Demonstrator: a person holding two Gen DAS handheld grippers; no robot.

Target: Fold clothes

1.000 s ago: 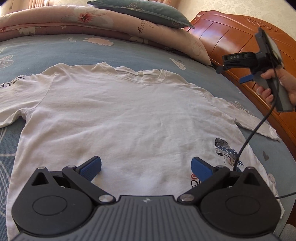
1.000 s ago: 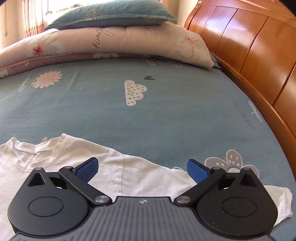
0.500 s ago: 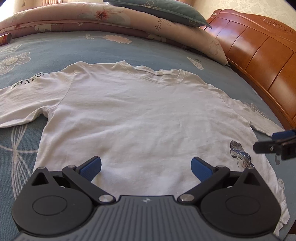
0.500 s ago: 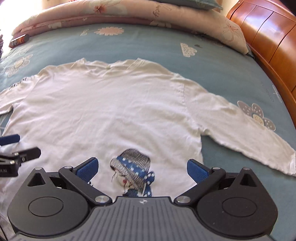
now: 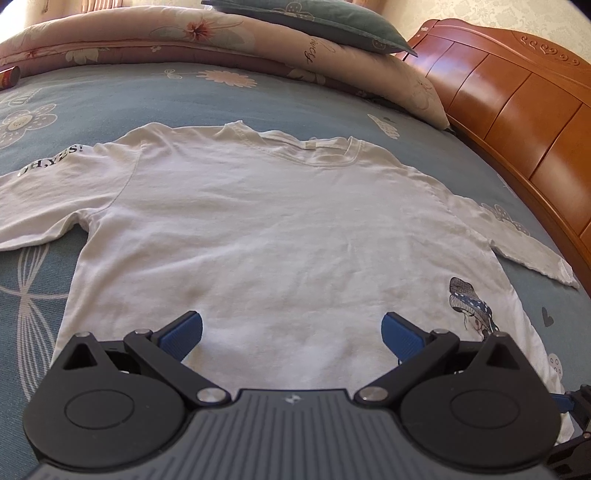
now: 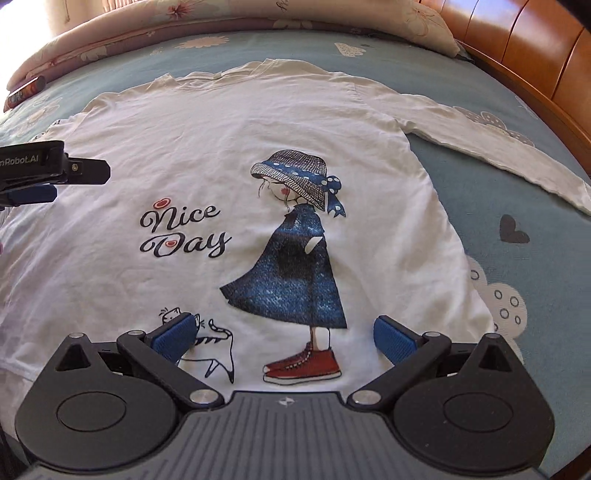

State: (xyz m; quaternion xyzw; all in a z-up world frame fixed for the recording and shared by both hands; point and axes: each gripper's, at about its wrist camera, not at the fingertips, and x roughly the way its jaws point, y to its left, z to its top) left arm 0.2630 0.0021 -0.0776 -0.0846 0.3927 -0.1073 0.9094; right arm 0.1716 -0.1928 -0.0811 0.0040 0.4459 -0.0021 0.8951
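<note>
A white long-sleeved shirt (image 5: 280, 229) lies flat and face up on the blue bedsheet, collar toward the pillows. Its print (image 6: 295, 258) shows a girl in a hat and blue dress beside the words "Nice Day". One sleeve (image 5: 40, 192) reads "OH,YES!"; the other sleeve (image 6: 480, 140) stretches toward the headboard side. My left gripper (image 5: 291, 332) hovers open over the shirt's lower middle, holding nothing. My right gripper (image 6: 282, 334) is open over the hem, by the red shoes of the print. The left gripper's (image 6: 51, 177) fingertips also show at the left edge of the right wrist view.
Folded quilts and a green pillow (image 5: 306, 18) are stacked at the far end of the bed. A wooden headboard (image 5: 517, 110) runs along the right side. A small red cylinder (image 5: 9, 77) lies on the blue sheet (image 5: 110, 96) at the far left.
My right gripper has swung from the far right sleeve area down to the shirt's hem. The left gripper has shifted slightly, so the shirt sits more centred in its view.
</note>
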